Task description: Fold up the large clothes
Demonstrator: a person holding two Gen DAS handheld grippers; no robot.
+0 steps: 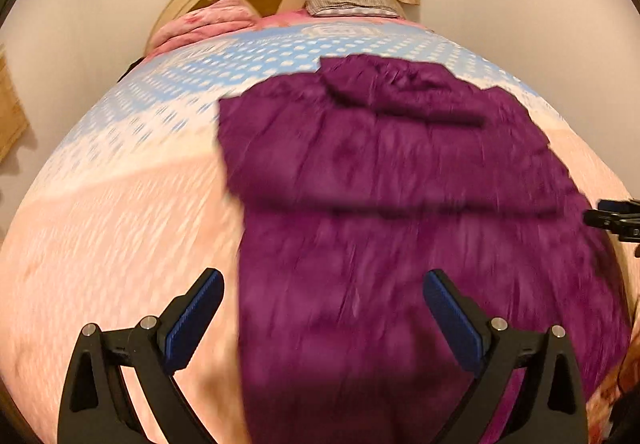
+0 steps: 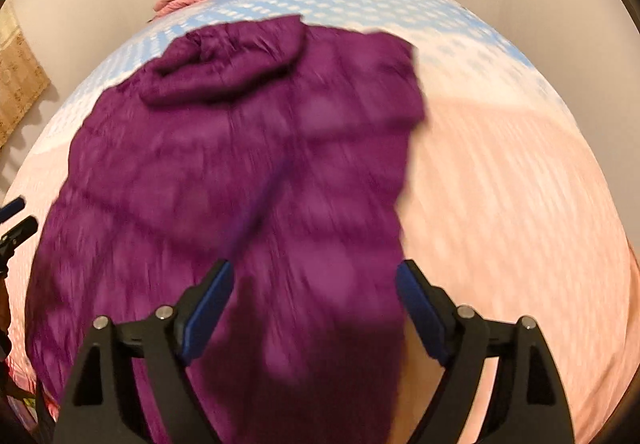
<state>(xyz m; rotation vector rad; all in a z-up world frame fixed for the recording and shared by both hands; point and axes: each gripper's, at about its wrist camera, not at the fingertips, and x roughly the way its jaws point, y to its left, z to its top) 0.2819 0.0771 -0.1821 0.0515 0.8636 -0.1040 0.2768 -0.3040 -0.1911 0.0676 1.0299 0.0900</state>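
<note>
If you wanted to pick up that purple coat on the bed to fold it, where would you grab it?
Probably by the bottom hem of the coat, one corner per gripper, coming from the foot of the bed. It lies flat, hood far, hem nearest, and the open left gripper and right gripper already straddle its two side edges.

Purple garment (image 2: 240, 164) spread on bed (image 2: 520, 204); right gripper (image 2: 315, 284) jaws wide apart above it.
</note>
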